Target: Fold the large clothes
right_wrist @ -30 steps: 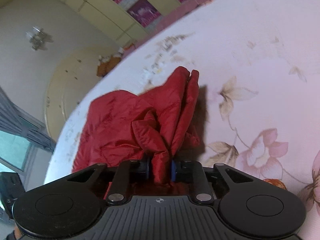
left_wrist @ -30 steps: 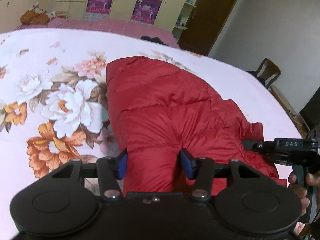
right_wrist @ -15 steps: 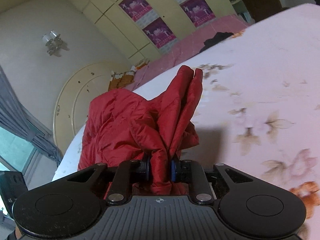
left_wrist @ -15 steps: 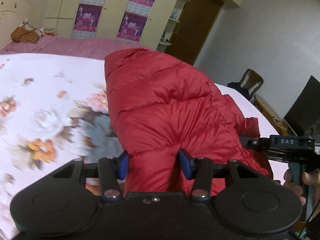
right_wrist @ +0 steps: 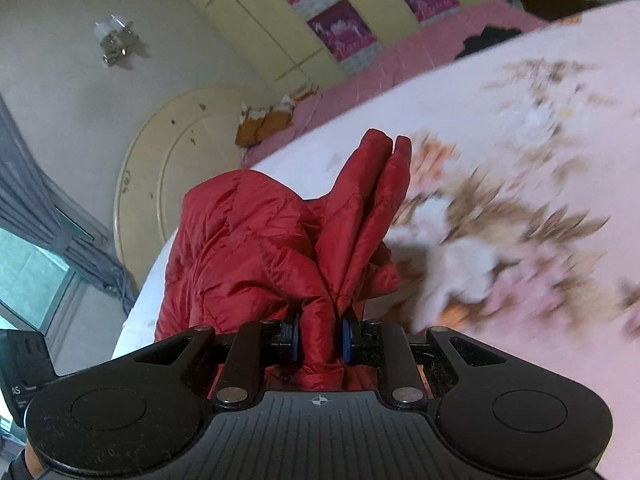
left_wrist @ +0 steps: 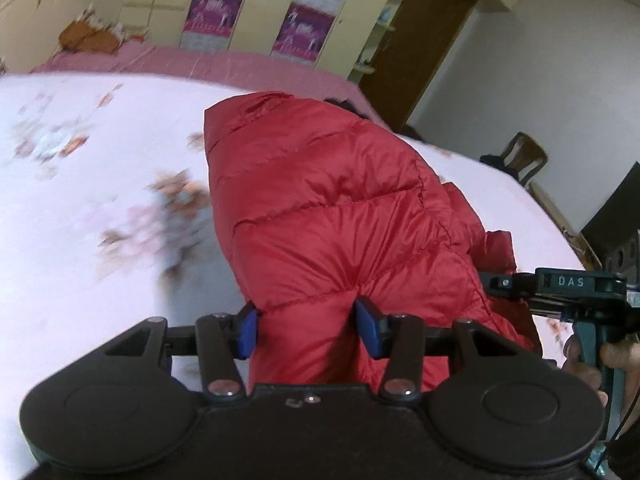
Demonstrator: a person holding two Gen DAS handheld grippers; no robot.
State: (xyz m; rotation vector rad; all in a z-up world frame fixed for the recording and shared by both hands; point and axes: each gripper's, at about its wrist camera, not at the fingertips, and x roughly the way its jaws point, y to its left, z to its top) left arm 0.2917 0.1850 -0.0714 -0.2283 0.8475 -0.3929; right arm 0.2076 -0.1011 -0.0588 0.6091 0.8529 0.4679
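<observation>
Nearest first, as I read my two wrist feeds:

Left gripper (left_wrist: 307,330): jaws clenched on a thick padded fold of the red down jacket (left_wrist: 344,216); the blue pads (left_wrist: 245,332) sit wide because the quilting between them is bulky. I hold it here, I judge, to carry one edge of the garment for a fold.

Right gripper (right_wrist: 319,340): jaws clamped close on a thin bunched pleat of the same jacket (right_wrist: 248,248); the narrower gap suits the gathered fabric. A loose doubled flap (right_wrist: 376,184) stands up past the fingers, apparently raised off the sheet.

Two-point hold: one gripper at each side, so the jacket hangs spread between them instead of collapsing into a lump.

Right gripper seen from the left camera (left_wrist: 560,284): just beside the jacket's far edge, my hand (left_wrist: 580,364) on its handle.

Jacket position: partly raised over the floral bedsheet (left_wrist: 80,240), its far part near or on the sheet; I cannot tell which.

Bedsheet: pale with a flower print, blurred in both views; it serves as the folding surface.

Further back: pink bedding (left_wrist: 200,60), cream wardrobe with purple posters (left_wrist: 216,12), brown door (left_wrist: 420,40), wooden chair (left_wrist: 524,160).

Risk, my judgement: slick fabric could slip from the wide left grip.
</observation>
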